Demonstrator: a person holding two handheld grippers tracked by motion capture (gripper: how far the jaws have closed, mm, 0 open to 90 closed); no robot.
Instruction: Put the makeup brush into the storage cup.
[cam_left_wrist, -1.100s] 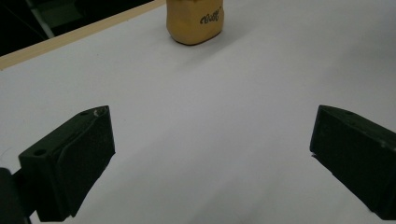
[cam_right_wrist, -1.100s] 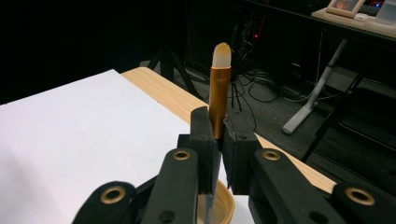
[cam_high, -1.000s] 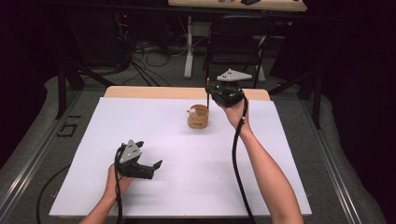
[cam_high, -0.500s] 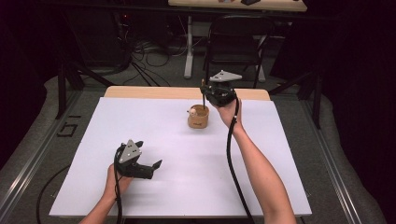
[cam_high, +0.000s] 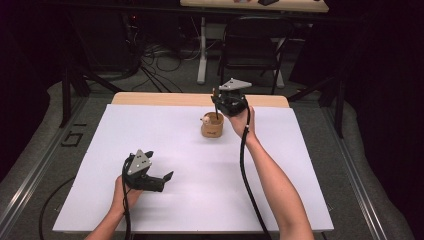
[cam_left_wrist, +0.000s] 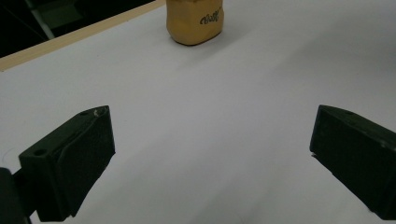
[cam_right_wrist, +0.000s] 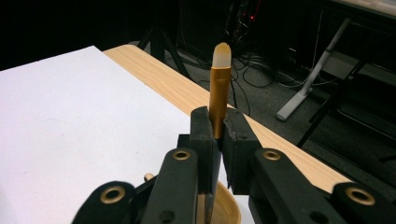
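right gripper clamps a brush, long axis upright, right above the cup; cup lies straight below. left gripper released, well apart from cup, idle on the table.

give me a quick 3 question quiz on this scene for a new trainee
1. True or false: the left claw is clamped on the wooden cup.
2. What does the right claw hold?
A. a gold stick with a pale tip
B. a folded cloth
C. a metal spoon
3. Fill in: in the high view, the right claw is just above the ____.

Key:
1. False. The left claw is open near the front of the white table, well apart from the cup.
2. A. The gold stick is pinched upright between the jaws.
3. Wooden cup.
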